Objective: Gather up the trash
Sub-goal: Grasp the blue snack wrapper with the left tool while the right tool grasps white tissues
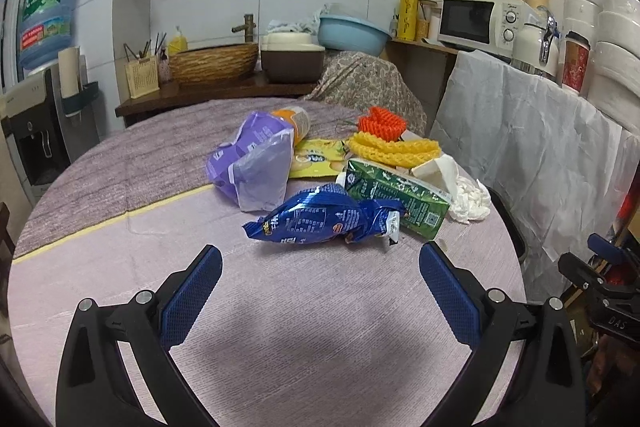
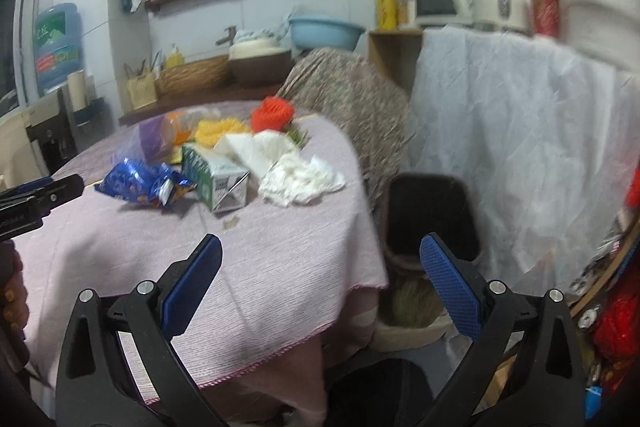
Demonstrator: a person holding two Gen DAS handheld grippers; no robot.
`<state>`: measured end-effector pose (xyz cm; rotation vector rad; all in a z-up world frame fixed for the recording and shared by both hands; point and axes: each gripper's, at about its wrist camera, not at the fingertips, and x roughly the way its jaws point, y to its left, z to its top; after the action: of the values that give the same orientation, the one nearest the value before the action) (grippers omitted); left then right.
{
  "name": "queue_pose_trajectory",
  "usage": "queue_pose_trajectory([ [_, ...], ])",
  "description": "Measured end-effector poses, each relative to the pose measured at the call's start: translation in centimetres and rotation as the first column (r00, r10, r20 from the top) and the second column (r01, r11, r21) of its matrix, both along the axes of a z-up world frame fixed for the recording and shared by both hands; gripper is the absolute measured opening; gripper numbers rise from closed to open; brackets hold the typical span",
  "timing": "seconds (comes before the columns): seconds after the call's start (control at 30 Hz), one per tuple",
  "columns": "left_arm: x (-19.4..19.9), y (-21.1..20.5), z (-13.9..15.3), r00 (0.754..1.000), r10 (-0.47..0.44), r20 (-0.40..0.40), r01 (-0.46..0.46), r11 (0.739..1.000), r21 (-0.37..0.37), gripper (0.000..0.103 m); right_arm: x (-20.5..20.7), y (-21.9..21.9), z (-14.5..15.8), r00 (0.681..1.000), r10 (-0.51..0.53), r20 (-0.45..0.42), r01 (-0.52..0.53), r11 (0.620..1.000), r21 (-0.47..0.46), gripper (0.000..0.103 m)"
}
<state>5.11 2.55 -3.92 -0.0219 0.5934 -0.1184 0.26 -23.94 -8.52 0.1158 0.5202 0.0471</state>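
Left wrist view: the left gripper [image 1: 320, 265] is spread wide and holds nothing, its blue pads [image 1: 192, 301] hanging above a bare stretch of the pink tablecloth [image 1: 280, 327]. The trash lies in a cluster just beyond the fingertips. Nearest is a crumpled blue snack wrapper [image 1: 320, 219], touching the near side of a green drink carton [image 1: 396, 197] lying on its side. To the left of the carton sits a purple plastic bag [image 1: 252, 163], with an orange-capped bottle [image 1: 296, 123] lying behind it and a flat yellow packet [image 1: 316, 157] beside it. Behind the carton lie a yellow foam net [image 1: 394, 147] and an orange foam net [image 1: 382, 123]; crumpled white tissue [image 1: 468, 195] rests at the carton's right end, near the table edge. Right wrist view (somewhat blurred): the right gripper [image 2: 320, 263] is likewise fully open and empty, positioned over the table's right edge, one pad above the cloth [image 2: 260, 267], the other above the floor side. The same cluster sits on the table well beyond it: blue wrapper [image 2: 136, 183], green carton [image 2: 216, 183], white tissue [image 2: 300, 177], orange net [image 2: 272, 115]. A dark waste bin [image 2: 432, 215] stands on the floor just beside the table, between it and a white draped sheet [image 2: 520, 127]. The other gripper's tip [image 2: 40, 195] enters at the left edge.
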Motion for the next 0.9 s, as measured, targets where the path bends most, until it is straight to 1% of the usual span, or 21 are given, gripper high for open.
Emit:
queue_pose_trajectory([
  [0.07,0.8,0.6,-0.3,1.0,-0.01,-0.025,0.01,1.0,0.005,0.098,1.2,0.2,-0.6,0.999,0.048,-0.022,-0.046,0.998,0.051,0.098],
  [0.17,2.1,1.3,-0.1,0.999,-0.009,-0.034,0.01,0.999,0.038,0.095,2.9,0.9,-0.8,0.992,0.128,-0.021,-0.125,0.986,0.11,0.098],
  [0.23,3.0,1.8,0.0,0.998,-0.027,-0.061,0.029,0.999,0.029,0.089,4.4,1.7,-0.9,0.985,0.168,-0.04,-0.163,0.98,0.112,0.098],
  [0.27,3.5,1.7,0.0,0.996,-0.049,-0.069,0.051,0.998,0.032,0.088,4.9,2.1,-0.8,0.981,0.191,-0.043,-0.186,0.976,0.111,0.098],
  [0.33,4.4,1.5,-0.1,0.993,-0.081,-0.08,0.087,0.993,0.074,0.086,6.0,2.9,-0.7,0.971,0.236,-0.047,-0.23,0.968,0.103,0.098],
  [0.4,5.1,1.0,-0.3,0.987,-0.127,-0.094,0.139,0.982,0.127,0.083,7.1,3.7,-0.5,0.958,0.282,-0.052,-0.277,0.957,0.087,0.098],
  [0.43,5.3,0.8,-0.5,0.983,-0.154,-0.097,0.167,0.976,0.141,0.081,7.4,3.9,-0.4,0.954,0.296,-0.053,-0.291,0.953,0.077,0.098],
  [0.47,5.5,0.4,-0.7,0.978,-0.182,-0.102,0.197,0.967,0.164,0.08,7.9,4.2,-0.3,0.952,0.302,-0.057,-0.298,0.953,0.061,0.098],
  [0.5,5.7,0.2,-1.0,0.974,-0.201,-0.107,0.218,0.957,0.191,0.076,8.3,4.3,-0.1,0.95,0.308,-0.06,-0.305,0.951,0.051,0.098],
  [0.57,6.2,-0.4,-1.6,0.968,-0.22,-0.119,0.244,0.935,0.259,0.071,8.9,4.4,0.0,0.946,0.318,-0.06,-0.315,0.948,0.044,0.098],
  [0.6,6.4,-0.5,-1.9,0.966,-0.225,-0.127,0.252,0.929,0.27,0.07,9.1,4.4,0.0,0.947,0.316,-0.063,-0.314,0.949,0.043,0.098],
  [0.67,7.0,-0.4,-2.3,0.956,-0.25,-0.155,0.283,0.923,0.261,0.066,9.5,4.3,0.1,0.946,0.319,-0.064,-0.317,0.948,0.04,0.098],
  [0.73,7.1,-0.4,-2.7,0.95,-0.264,-0.167,0.301,0.919,0.256,0.058,9.8,4.3,0.0,0.944,0.323,-0.067,-0.321,0.946,0.03,0.098],
  [0.77,7.1,-0.4,-2.8,0.948,-0.268,-0.173,0.306,0.917,0.257,0.056,9.9,4.2,0.0,0.944,0.322,-0.07,-0.322,0.947,0.023,0.098],
  [0.83,7.0,-0.4,-2.9,0.944,-0.276,-0.179,0.315,0.915,0.251,0.038,10.4,3.9,-0.3,0.946,0.313,-0.082,-0.314,0.949,0.002,0.098],
  [0.87,6.9,-0.4,-3.0,0.942,-0.282,-0.184,0.321,0.916,0.241,0.033,10.8,3.7,-0.4,0.948,0.307,-0.087,-0.308,0.951,-0.006,0.098],
  [0.9,6.8,-0.3,-3.0,0.94,-0.286,-0.188,0.325,0.917,0.233,0.026,11.0,3.5,-0.5,0.949,0.302,-0.092,-0.304,0.953,-0.011,0.098],
])
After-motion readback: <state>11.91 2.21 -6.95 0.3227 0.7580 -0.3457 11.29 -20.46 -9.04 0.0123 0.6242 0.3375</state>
